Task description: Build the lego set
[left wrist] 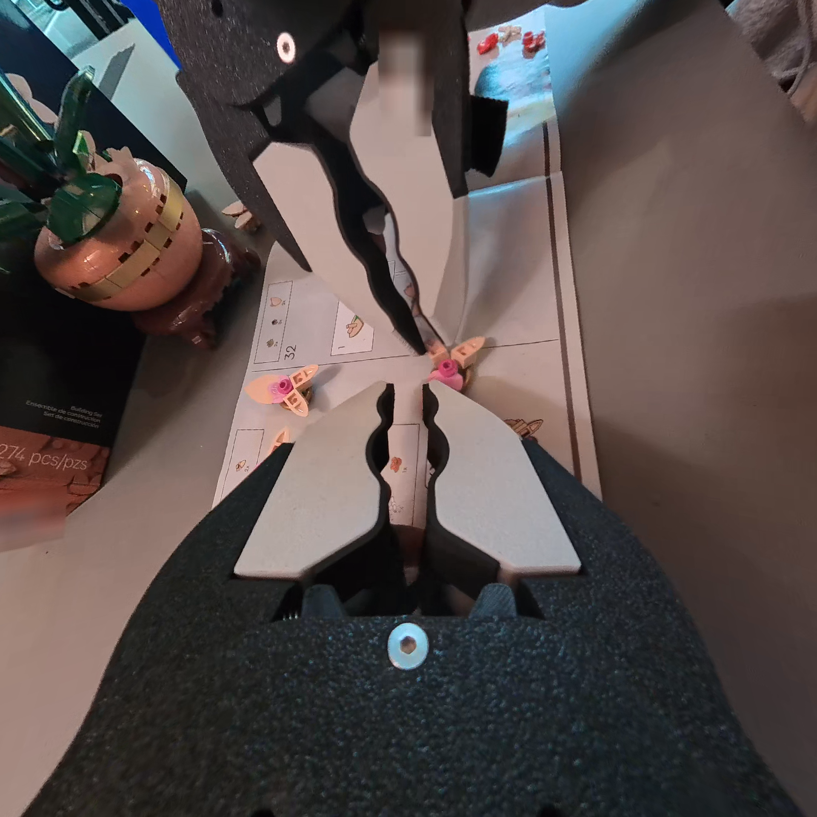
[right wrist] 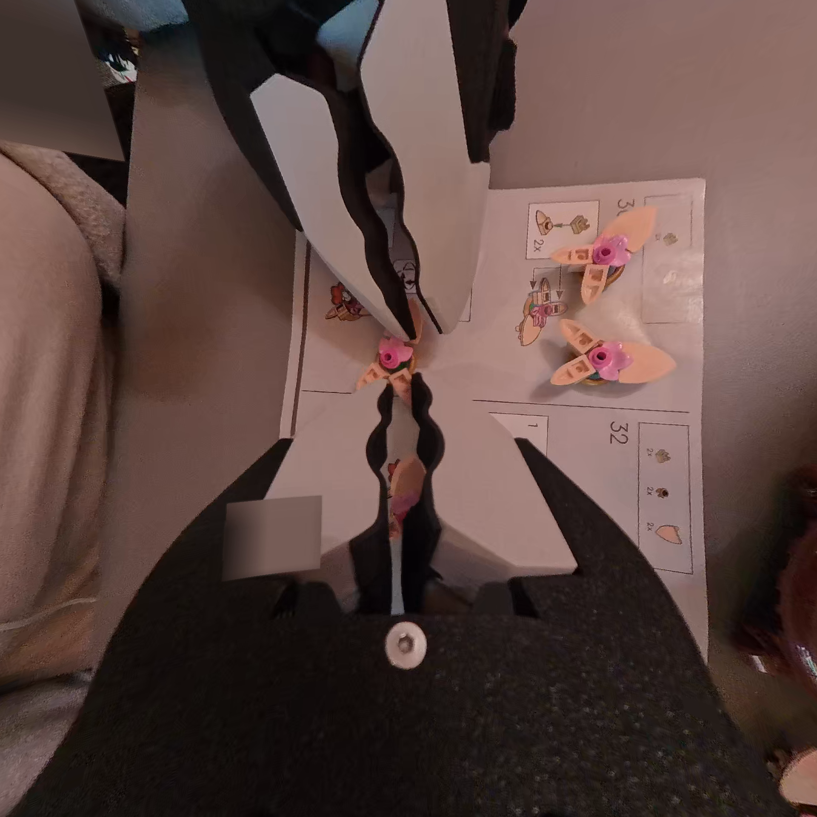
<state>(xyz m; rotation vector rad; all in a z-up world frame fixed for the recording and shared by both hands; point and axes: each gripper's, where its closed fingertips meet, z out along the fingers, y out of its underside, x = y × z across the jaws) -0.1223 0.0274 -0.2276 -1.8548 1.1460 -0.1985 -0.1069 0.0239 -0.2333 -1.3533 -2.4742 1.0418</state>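
- Lego set box (left wrist: 57, 353) lies at the left edge of the grey table (left wrist: 663, 309). The built pot model (left wrist: 119, 252) with green leaves stands on it, well clear of the work.
- Spread flat in the middle is the instruction booklet (right wrist: 574, 442), and all the small work happens on its pages.
- From the near side comes the left gripper (left wrist: 407, 389). Its jaws are drawn nearly together, and in the right wrist view they seem to nip a loose petal.
- Meeting it head-on is the right gripper (right wrist: 400, 389), pressed onto one short tan petal of the flower being built, so it looks to be the steadying hand.
- Two finished flowers (right wrist: 605, 256) sit on the page near each other and off to one side. They are apart from both grippers and not in the way.
- Directly between the two sets of tips lies the unfinished flower (right wrist: 391, 356), pink stud up, resting on the booklet. Both grippers are about equally close.
- Standing on edge, the loose petal (right wrist: 416, 319) has its long axis roughly along the left fingers and its near end just beside the pink stud. My guess is that it must tip down and seat on the flower's open side, with the right fingers crowding that approach.
- Small red pieces (left wrist: 508, 40) lie far off.
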